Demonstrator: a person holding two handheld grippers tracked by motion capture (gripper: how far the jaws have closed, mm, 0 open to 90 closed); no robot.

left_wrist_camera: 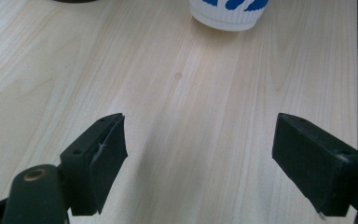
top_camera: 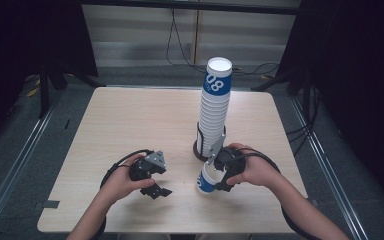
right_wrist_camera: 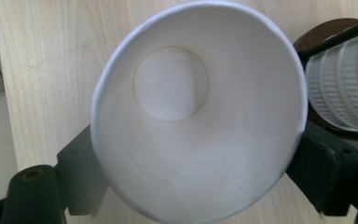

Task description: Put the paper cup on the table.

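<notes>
We are holding the white-and-blue paper cup [top_camera: 208, 180] on the light wooden bench [top_camera: 130, 120] in the right hand-held gripper [top_camera: 219, 172], its jaws flanking the rim with the mouth facing the camera, probably having drawn it from the tall stack of nested paper cups [top_camera: 215, 110] just beside. The left hand-held gripper [left_wrist_camera: 198, 154] is waiting apart, jaws half open and holding nothing, likely to take the cup.

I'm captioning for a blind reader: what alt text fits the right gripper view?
A white paper cup, seen from its open mouth, sits between the right gripper's black jaws above a wooden table. A cup stack stands at right.
</notes>
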